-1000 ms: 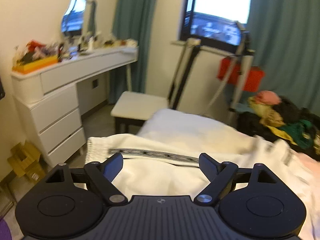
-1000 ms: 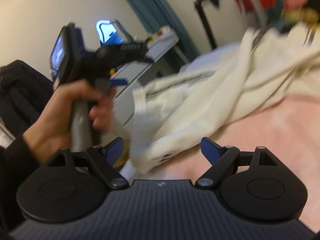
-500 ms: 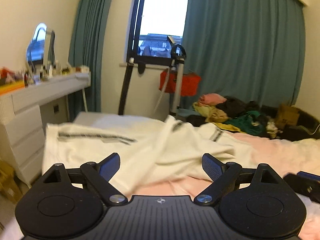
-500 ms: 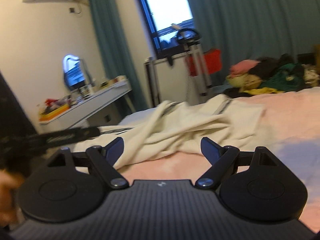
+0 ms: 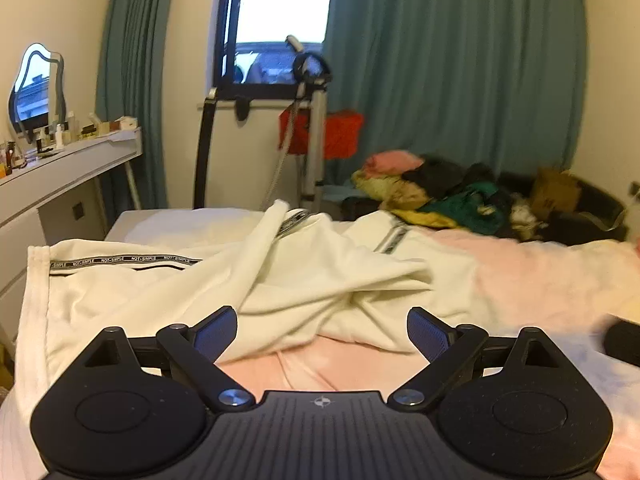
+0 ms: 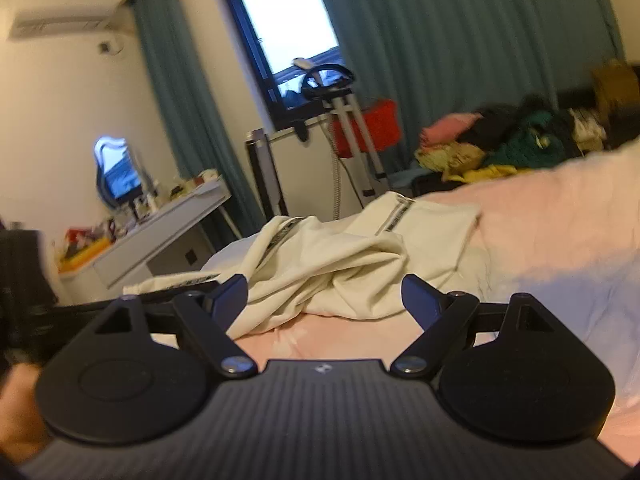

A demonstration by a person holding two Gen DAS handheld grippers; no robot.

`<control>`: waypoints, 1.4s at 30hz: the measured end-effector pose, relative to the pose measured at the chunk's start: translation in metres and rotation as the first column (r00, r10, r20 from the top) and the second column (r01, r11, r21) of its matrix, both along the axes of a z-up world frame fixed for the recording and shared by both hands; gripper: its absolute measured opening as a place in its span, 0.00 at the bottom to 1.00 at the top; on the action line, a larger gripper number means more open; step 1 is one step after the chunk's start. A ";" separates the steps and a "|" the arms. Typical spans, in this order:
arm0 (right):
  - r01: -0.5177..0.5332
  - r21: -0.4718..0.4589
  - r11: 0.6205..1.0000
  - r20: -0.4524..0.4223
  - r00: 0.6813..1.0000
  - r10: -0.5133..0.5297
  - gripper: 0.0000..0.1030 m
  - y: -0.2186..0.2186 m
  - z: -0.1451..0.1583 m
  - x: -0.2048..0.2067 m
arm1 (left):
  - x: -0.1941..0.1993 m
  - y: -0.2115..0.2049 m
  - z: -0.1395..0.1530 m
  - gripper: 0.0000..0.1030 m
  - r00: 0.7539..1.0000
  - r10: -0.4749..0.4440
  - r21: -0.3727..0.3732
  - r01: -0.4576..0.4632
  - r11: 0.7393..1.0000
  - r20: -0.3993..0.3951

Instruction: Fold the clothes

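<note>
While the cream garment (image 5: 280,280) lies crumpled on the pink bed (image 5: 540,280), both grippers — left gripper (image 5: 320,332), right gripper (image 6: 324,298) — hover with jaws wide, empty. Flatten it first — grasp opposite edges, not bunched folds.

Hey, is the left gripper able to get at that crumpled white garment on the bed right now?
Probably yes. The left gripper is open and points at the white garment, whose near fold lies just past its fingertips on the pink bedding. Nothing stands between them.

Pink bedsheet (image 5: 532,280), white dresser (image 5: 60,176), teal curtains (image 5: 452,72).
</note>
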State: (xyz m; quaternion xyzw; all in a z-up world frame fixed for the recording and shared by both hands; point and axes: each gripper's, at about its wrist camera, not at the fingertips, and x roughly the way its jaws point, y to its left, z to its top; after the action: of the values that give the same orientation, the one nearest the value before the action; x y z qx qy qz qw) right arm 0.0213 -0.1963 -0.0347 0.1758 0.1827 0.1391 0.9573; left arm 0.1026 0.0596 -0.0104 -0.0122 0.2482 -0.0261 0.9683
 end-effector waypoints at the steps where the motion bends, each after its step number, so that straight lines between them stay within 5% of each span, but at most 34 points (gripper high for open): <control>1: -0.004 0.005 1.000 -0.009 1.000 0.004 0.83 -0.002 -0.004 0.003 | 0.018 0.001 -0.004 0.91 1.000 0.019 0.012 -0.019 1.000 -0.005; 14: 0.049 0.063 0.997 -0.182 0.983 -0.037 0.83 -0.026 -0.074 0.085 | 0.241 0.008 -0.042 0.82 0.985 0.169 0.090 -0.165 0.982 -0.044; 16: 0.061 0.074 0.995 -0.209 0.977 -0.044 0.83 -0.031 -0.085 0.096 | 0.265 0.011 -0.050 0.73 0.982 0.184 0.091 -0.179 0.980 -0.052; 19: 0.066 0.086 0.994 -0.250 0.967 -0.042 0.83 -0.033 -0.103 0.112 | 0.283 0.020 -0.060 0.44 0.986 0.137 0.040 -0.134 0.990 -0.092; 21: 0.052 0.071 0.996 -0.274 0.961 -0.030 0.83 -0.026 -0.110 0.122 | 0.277 0.023 -0.059 0.15 0.990 0.104 0.013 -0.103 0.995 -0.092; 26: 0.003 0.058 0.998 -0.260 0.965 0.012 0.83 -0.010 -0.112 0.122 | 0.225 0.023 -0.038 0.08 0.999 0.015 -0.052 -0.017 0.998 -0.033; 32: 0.020 0.075 0.997 -0.239 0.971 -0.001 0.83 -0.015 -0.097 0.099 | 0.080 0.007 -0.024 0.08 0.985 -0.136 -0.078 0.144 0.986 0.107; 36: 0.024 0.080 0.996 -0.224 0.974 -0.006 0.83 -0.016 -0.086 0.082 | 0.002 0.013 -0.050 0.08 0.988 -0.156 -0.191 0.157 0.969 0.023; 38: 0.017 0.069 0.997 -0.218 0.976 -0.001 0.83 -0.012 -0.081 0.072 | -0.010 0.004 -0.064 0.08 0.968 -0.214 -0.162 0.192 0.968 -0.128; 42: -0.014 0.021 1.000 -0.217 0.976 0.018 0.83 -0.001 -0.075 0.054 | -0.028 0.001 -0.083 0.08 0.957 -0.201 -0.117 0.179 0.977 -0.211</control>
State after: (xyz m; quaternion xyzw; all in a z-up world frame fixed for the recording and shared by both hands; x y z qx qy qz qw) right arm 0.0748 -0.1969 -0.1094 0.1975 0.2862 0.1287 0.9287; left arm 0.0744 0.0607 -0.0930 -0.0381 0.3530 -0.1297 0.9258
